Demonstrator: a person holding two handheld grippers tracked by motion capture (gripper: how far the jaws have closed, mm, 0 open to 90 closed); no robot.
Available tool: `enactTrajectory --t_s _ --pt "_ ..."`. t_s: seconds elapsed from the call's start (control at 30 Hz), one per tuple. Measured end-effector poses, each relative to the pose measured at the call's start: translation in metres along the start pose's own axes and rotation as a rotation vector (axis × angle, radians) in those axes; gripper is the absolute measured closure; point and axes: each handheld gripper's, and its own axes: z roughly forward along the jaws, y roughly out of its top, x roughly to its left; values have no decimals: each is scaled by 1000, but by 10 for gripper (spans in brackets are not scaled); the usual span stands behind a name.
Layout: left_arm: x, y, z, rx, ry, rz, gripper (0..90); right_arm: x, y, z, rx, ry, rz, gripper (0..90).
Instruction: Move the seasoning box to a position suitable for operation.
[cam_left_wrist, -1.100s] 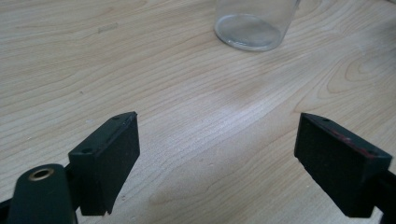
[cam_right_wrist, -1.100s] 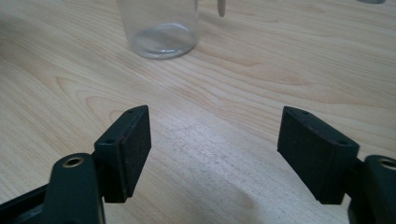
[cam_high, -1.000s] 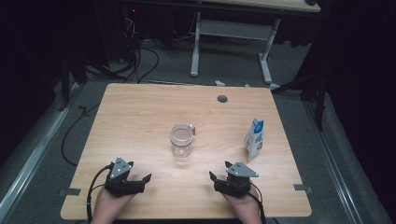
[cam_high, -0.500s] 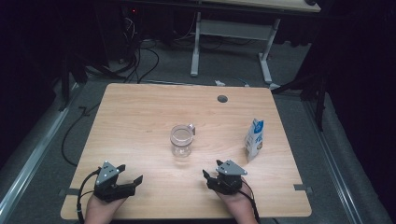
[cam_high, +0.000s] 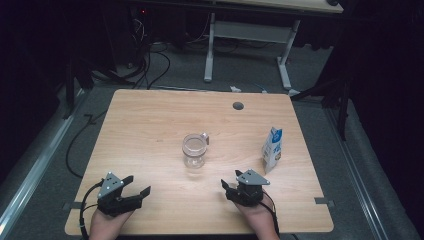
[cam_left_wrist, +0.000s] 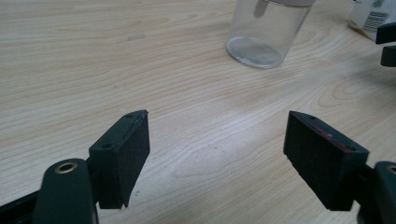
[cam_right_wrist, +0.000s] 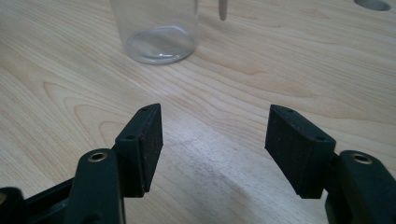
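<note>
Compared with a second ago, we see both grippers lower in the high view, drawn back toward the bottom edge of the table (cam_high: 150, 120). The left gripper (cam_high: 137, 186) has moved further down and left; the right gripper (cam_high: 227, 189) has shifted slightly left and down. The glass (cam_high: 194, 150) and the carton (cam_high: 272, 149) have not moved.

The left gripper sits at the lower left of the high view with its jaws spread wide and nothing between them. In the left gripper view, the left gripper (cam_left_wrist: 217, 149) shows bare wood between its two black pads, and we cannot tell whether they touch the table. The right gripper sits at the lower centre-right of the high view. In the right gripper view, the right gripper (cam_right_wrist: 215, 135) is also wide apart and empty over bare wood.

The glass stands upright at the centre of the high view, well apart from both grippers. The carton stands upright at the right, near the table's right edge.

In the left gripper view the glass (cam_left_wrist: 266, 32) is cut off at the top edge, and the carton (cam_left_wrist: 371, 16) is cut off at the upper right corner. In the right gripper view the glass (cam_right_wrist: 156, 32) is cut off at the top left. The hands are cut off by the bottom edge of the high view.
</note>
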Motion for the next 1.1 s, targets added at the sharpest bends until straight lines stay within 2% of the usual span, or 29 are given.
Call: enactTrajectory --t_s 0.07,0.13,0.23,0.3,0.33,0.47,0.53,0.63,0.8,0.83,0.97,1.0,1.1 --pt "-1 0 2 4 4 11 235 -3 0 -4 -7 -4 -2 380" --pt "-5 3 14 29 -2 30 235 -6 -1 -8 -13 -16 -15 389" --pt "-9 7 22 34 -5 46 245 -10 -3 -12 -12 -28 -19 403" --pt "-12 13 33 33 -7 36 287 -18 -9 -18 -15 -40 3 409" --pt "-12 13 33 33 -7 36 309 -18 -9 -18 -15 -40 3 409" --pt "-14 21 45 54 18 31 324 -25 -17 -23 -9 -43 13 405" --pt "-14 24 46 38 11 20 389 -28 -21 -27 2 -35 23 405" --pt "-13 31 53 41 24 -3 401 -29 -23 -30 6 -42 24 405" --pt "-11 42 64 42 43 27 424 -32 -30 -39 2 -51 28 404" --pt "-10 47 66 20 43 40 449 -33 -34 -46 -3 -63 42 405" --pt "-8 57 70 7 59 59 501 -33 -37 -52 -5 -83 50 407" --pt "-7 58 71 -4 63 57 508 -33 -37 -52 -5 -85 52 407" --pt "-4 62 78 8 71 49 562 -32 -36 -51 -6 -90 49 409"
